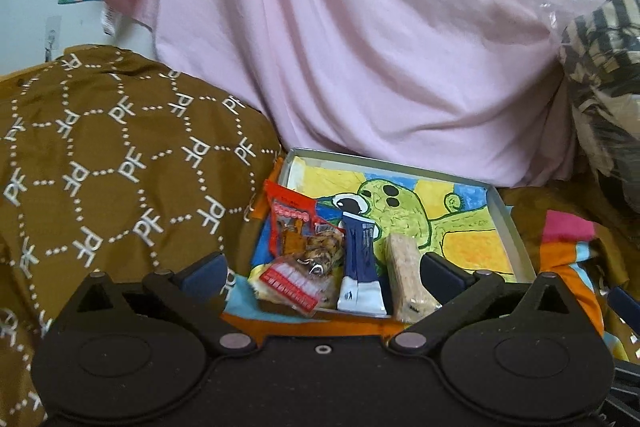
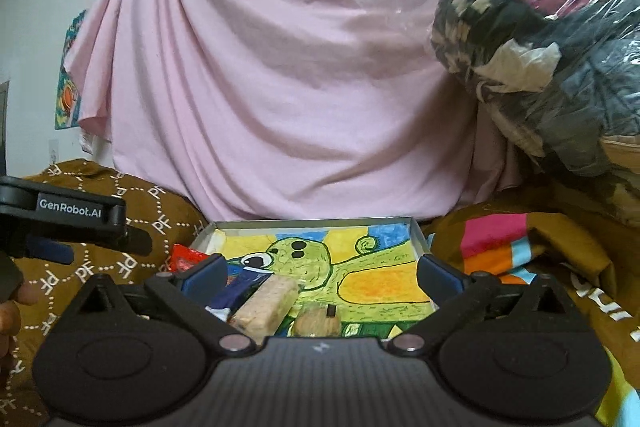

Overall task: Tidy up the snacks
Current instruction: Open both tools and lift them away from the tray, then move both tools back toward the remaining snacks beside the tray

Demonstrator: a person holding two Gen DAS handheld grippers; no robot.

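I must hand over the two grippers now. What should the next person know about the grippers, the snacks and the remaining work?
Left gripper: open, holds nothing.
Right gripper: open, holds nothing.
Snacks: red packet, cookie pack, blue stick sachet and pale bar lie side by side at the left of the shallow tray. A small round snack lies beside the bar.
Done: these snacks are in the tray.
Left: I see no snack outside; check around it.

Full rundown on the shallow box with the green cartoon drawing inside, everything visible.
The shallow grey-walled rectangular box lies open and flat on colourful cloth, in front of pink drapery. Its floor shows a crayon-style green creature on yellow and blue. Its left side holds snacks: a red packet, a navy-and-white sachet, a pale cereal bar. Neither gripper touches it.
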